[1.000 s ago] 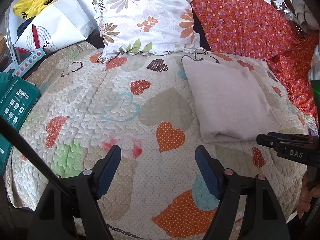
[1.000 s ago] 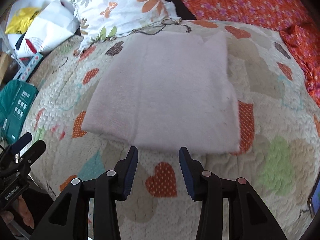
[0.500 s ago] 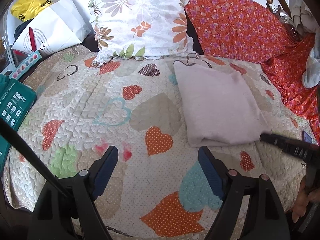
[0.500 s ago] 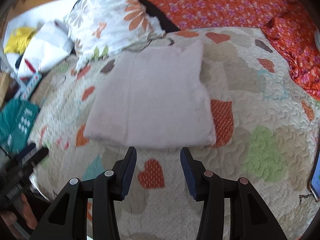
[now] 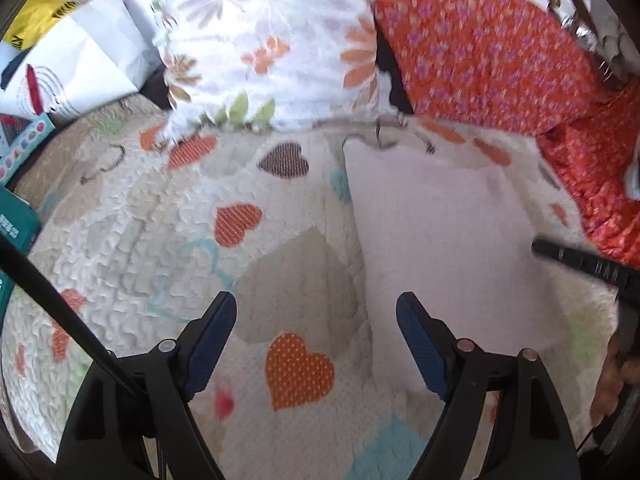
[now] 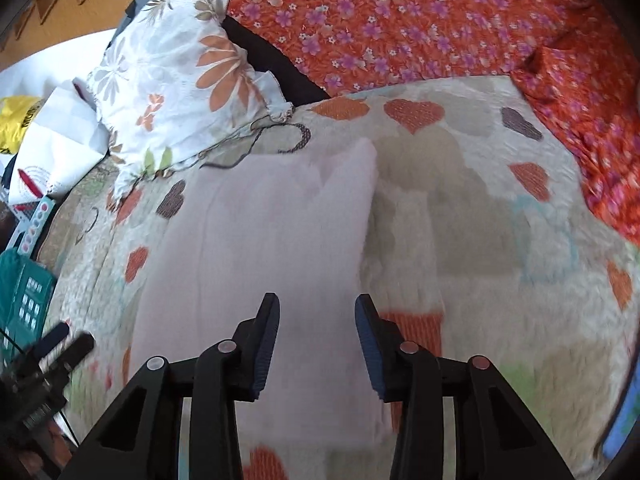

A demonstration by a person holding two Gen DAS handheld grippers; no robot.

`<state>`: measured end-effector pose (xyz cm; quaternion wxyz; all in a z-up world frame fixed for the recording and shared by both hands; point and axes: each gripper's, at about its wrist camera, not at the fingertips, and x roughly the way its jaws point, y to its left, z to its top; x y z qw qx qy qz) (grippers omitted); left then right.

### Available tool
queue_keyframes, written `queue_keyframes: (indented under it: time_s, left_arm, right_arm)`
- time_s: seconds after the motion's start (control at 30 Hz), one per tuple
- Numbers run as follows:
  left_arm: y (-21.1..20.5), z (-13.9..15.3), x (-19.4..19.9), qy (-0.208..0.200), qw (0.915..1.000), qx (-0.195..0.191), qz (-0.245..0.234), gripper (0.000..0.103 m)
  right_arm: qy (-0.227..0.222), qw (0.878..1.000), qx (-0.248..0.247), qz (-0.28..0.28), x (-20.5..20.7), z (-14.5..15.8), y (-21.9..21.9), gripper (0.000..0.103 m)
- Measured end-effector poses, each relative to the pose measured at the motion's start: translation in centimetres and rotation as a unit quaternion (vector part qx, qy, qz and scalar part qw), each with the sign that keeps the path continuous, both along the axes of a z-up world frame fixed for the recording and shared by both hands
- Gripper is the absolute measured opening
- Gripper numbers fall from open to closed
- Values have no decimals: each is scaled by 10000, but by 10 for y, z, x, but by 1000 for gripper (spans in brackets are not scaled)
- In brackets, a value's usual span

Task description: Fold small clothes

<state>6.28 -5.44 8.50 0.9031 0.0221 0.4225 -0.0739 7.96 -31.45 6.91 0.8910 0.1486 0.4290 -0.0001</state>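
Observation:
A pale pink folded cloth (image 5: 440,240) lies flat on the heart-patterned quilt (image 5: 140,240). It also shows in the right wrist view (image 6: 260,260). My left gripper (image 5: 316,340) is open and empty, low over the quilt at the cloth's near left corner. My right gripper (image 6: 316,344) is open and empty, over the near right part of the cloth. The right gripper's tip shows in the left wrist view (image 5: 580,260) at the cloth's right edge.
A floral pillow (image 5: 272,48) and an orange flowered cushion (image 5: 480,52) lie at the head of the bed. A white bag (image 5: 72,72), a yellow bag (image 5: 36,20) and a teal box (image 6: 24,300) sit at the left. A blue object (image 6: 620,428) lies at the right edge.
Both grippers have moved forward toward the cloth. The right gripper now reaches over its near right part. The left gripper now stands at its near left corner. Both stay open.

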Motion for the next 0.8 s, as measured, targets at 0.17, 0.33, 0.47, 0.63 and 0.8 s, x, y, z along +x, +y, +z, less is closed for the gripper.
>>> queue_keyframes:
  time_s: [0.17, 0.33, 0.47, 0.63, 0.8]
  left_arm:
    - [-9, -37, 22, 742, 9971, -148, -14, 81]
    - [-10, -43, 27, 794, 9968, -118, 49, 87]
    - [-11, -37, 25, 652, 9978, -110, 103, 87]
    - [-10, -4, 1, -302, 9991, 165, 253, 87]
    - [3, 47, -54, -2063, 9753, 425, 660, 102]
  right_arm:
    - [280, 9996, 21, 6, 45, -32, -13, 43]
    - [239, 9996, 179, 0, 56, -31, -26, 55]
    - [22, 9999, -46, -124, 47, -15, -26, 55]
    - [-215, 9992, -113, -320, 28, 1, -24, 55]
    - [-366, 9985, 23, -414, -8, 14, -13, 55]
